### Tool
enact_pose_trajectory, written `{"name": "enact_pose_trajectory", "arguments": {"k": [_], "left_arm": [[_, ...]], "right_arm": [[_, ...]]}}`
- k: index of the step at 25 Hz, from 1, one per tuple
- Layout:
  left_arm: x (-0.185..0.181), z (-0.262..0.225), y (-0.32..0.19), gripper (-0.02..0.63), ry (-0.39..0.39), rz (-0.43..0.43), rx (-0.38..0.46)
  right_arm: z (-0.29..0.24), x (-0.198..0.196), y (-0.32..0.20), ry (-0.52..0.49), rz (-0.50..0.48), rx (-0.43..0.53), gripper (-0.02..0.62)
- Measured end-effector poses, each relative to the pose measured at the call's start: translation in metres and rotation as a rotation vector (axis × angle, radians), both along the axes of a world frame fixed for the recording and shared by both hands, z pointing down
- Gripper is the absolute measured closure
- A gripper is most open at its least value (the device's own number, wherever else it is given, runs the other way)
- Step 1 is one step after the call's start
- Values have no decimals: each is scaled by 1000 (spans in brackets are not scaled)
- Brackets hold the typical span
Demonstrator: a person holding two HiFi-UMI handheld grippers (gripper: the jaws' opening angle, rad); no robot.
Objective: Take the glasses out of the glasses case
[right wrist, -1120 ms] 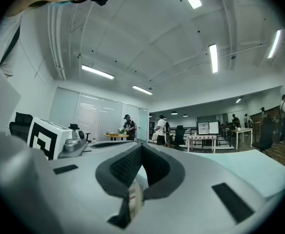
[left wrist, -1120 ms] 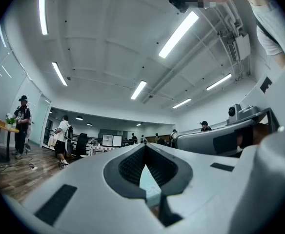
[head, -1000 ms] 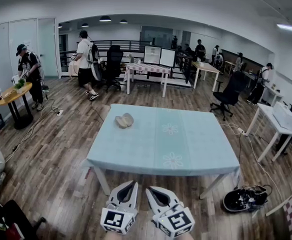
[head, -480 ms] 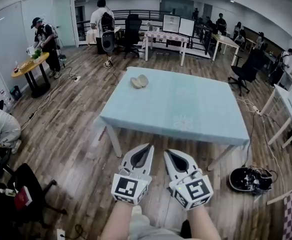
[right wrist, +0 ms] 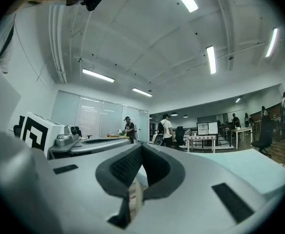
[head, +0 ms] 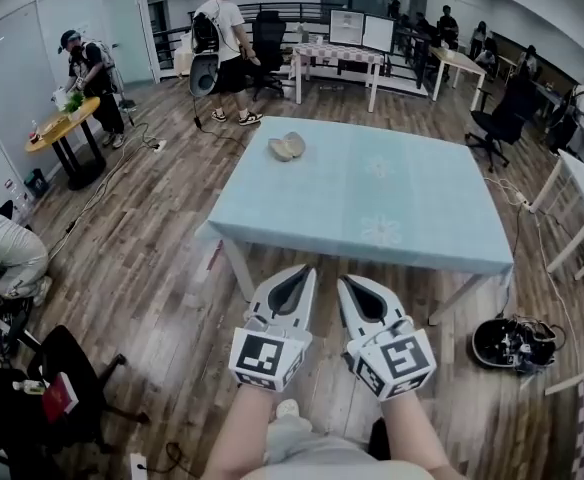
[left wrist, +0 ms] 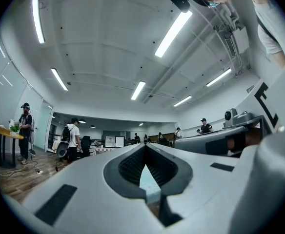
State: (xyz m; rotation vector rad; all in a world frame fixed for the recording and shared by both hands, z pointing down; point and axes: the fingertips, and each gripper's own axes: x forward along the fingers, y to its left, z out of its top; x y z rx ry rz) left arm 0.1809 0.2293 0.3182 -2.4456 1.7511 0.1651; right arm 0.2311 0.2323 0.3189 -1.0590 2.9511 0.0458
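Two-handed, holding left gripper (head: 297, 280) and right gripper (head: 353, 289) side by side above the wooden floor (head: 152, 268), short of the surface (head: 412, 203), each with jaws pressed together on nothing. Leaving glasses case (head: 287, 146) on the surface's far left part, well apart from both.

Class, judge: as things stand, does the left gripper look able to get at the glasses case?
Probably not yet. The left gripper hangs over the floor, short of the near edge of the table, while the glasses case lies toward its far left corner. Nothing blocks the way; it likely needs carrying closer.
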Motion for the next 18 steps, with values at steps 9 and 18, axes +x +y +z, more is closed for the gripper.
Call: {"name": "enact_pose_trajectory", "arguments": {"k": [9, 18], "left_arm": [[-44, -8, -31, 600, -11, 28, 26], [-76, -17, -44, 600, 0, 32, 58]], "right_arm": [[-7, -42, -33, 6, 42, 16, 589], [-13, -67, -45, 19, 62, 41, 589]]}}
